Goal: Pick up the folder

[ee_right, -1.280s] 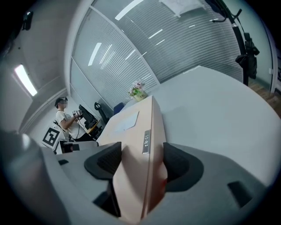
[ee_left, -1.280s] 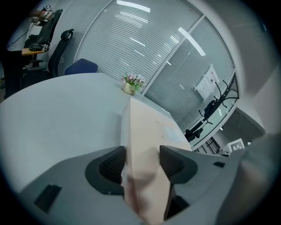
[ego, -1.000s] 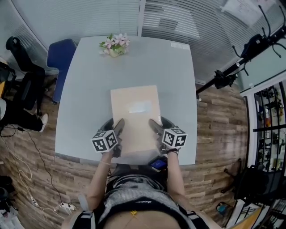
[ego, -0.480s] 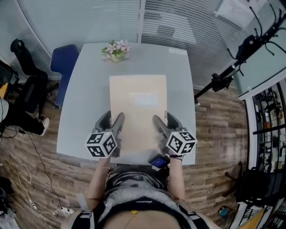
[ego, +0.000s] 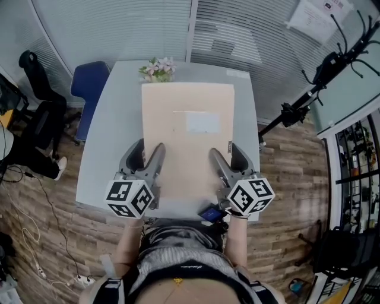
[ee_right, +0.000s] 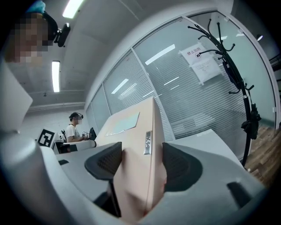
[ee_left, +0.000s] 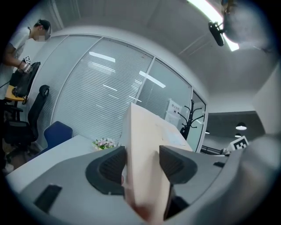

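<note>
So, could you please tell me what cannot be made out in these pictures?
Print on the label, head view: too small.
The folder's near corners, head view: covered by the left gripper and right gripper.
The blue thing at the table edge, head view: half hidden by the right gripper's cube.
Print on the notice, right gripper view: too small.

Near corners of the beige cardboard folder (ego: pixel 187 136) are hidden under the left gripper (ego: pixel 149 146) and right gripper (ego: pixel 224 149), and its near end blurs out in both gripper views. Print on its white rectangular label (ego: pixel 202 122) is too small to read. Pink flower bunch (ego: pixel 157 66) sits partly behind the folder's far edge. Blue padded chair (ego: pixel 89 80) is partly hidden by the pale grey table (ego: pixel 113 130). Small dark blue object (ego: pixel 211 214) by the right gripper is half hidden, can't identify. White paper notice (ego: pixel 314 18) is cut by the top edge.
</note>
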### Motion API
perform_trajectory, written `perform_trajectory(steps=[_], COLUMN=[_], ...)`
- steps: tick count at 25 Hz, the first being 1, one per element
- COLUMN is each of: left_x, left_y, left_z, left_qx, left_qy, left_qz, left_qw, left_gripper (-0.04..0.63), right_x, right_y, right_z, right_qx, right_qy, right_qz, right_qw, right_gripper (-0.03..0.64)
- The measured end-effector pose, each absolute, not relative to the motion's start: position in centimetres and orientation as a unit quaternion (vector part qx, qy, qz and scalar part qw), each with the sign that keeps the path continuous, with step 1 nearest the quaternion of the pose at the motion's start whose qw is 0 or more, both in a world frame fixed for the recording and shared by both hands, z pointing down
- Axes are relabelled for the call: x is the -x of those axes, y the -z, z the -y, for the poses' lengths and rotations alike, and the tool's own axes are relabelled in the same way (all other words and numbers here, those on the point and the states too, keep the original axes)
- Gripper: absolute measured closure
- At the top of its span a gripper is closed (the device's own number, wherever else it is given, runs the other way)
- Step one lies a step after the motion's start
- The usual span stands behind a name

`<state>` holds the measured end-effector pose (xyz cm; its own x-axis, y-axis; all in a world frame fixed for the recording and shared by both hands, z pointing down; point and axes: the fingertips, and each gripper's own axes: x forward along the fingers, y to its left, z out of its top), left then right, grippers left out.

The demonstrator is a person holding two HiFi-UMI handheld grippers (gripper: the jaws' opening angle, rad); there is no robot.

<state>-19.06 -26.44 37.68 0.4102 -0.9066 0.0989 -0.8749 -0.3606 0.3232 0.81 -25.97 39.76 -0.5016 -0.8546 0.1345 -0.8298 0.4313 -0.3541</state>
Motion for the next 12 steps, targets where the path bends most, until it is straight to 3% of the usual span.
perform_trajectory(steps=[12], left_x=[19.3], left_y=[-35.8], left_z=[25.4], left_qx=[-0.825], left_qy=[0.064], left_qz=[0.541], left_qw=[0.150], left_gripper=[0.356], right_x=[-0.6], right_y=[-37.9], right_z=[24.7], right_qx=[0.506], right_qy=[0.171], right_qz=[-0.845], right_qw=[0.035], right_gripper=[0.331])
